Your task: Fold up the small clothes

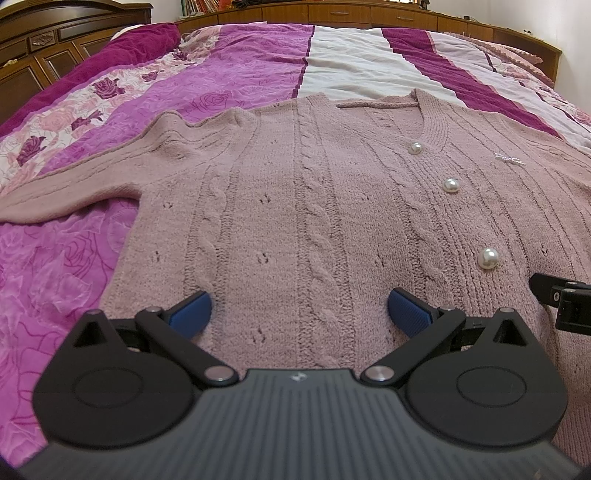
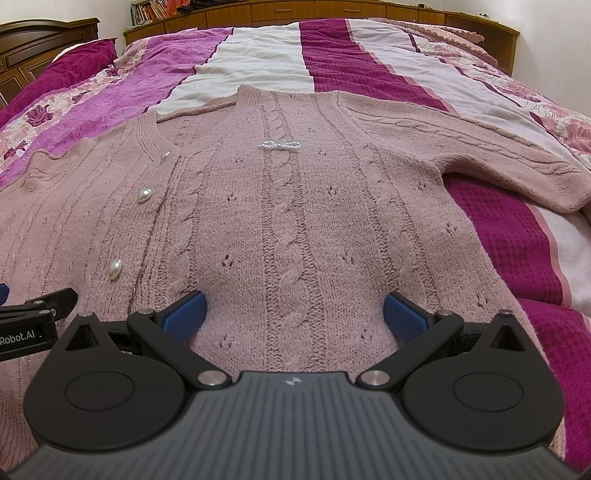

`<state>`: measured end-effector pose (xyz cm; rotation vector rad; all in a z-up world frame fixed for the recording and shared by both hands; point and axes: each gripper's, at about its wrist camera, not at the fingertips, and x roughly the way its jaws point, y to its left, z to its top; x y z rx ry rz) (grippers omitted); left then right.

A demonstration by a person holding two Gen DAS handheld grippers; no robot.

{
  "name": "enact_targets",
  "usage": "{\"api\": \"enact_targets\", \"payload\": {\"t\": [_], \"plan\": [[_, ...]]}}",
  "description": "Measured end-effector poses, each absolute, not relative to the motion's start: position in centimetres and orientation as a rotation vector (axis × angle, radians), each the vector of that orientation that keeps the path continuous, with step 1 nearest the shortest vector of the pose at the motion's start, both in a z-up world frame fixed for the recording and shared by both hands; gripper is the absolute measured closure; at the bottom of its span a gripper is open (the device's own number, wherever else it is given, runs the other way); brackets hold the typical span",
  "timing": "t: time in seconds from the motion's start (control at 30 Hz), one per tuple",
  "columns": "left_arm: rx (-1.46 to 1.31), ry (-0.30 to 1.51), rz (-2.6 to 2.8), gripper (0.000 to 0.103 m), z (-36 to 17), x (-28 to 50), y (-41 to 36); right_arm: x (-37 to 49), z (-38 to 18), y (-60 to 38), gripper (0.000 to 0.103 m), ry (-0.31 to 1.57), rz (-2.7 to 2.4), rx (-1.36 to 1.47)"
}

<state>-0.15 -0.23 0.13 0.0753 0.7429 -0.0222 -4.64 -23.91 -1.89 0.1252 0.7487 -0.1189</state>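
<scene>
A dusty-pink cable-knit cardigan (image 1: 295, 192) with pearl buttons (image 1: 451, 185) lies flat and face up on the bed, neckline away from me, sleeves spread to both sides. My left gripper (image 1: 299, 314) is open over the hem on the cardigan's left half, blue pads (image 1: 192, 312) wide apart with knit between them. My right gripper (image 2: 293, 314) is open the same way over the right half of the cardigan (image 2: 288, 206), below a small beaded bow (image 2: 279, 145). Each gripper shows at the edge of the other's view.
The bed carries a striped quilt (image 1: 258, 62) in purple, white, magenta and rose print. A dark wooden headboard (image 1: 44, 40) stands at the left. A wooden cabinet with books (image 2: 258, 11) runs along the far side.
</scene>
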Motion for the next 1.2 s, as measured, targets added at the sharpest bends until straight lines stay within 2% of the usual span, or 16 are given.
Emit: {"api": "enact_targets", "payload": {"t": [0.87, 1.2], "plan": [[0.060, 0.787, -0.034, 0.000, 0.3, 0.8, 0.1, -4.0, -1.7, -24.4, 0.000, 0.777, -0.085, 0.118], [0.064, 0.823, -0.036, 0.000, 1.0, 0.9, 0.1, -4.7, -0.4, -27.2, 0.000, 0.766, 0.008, 0.300]]}}
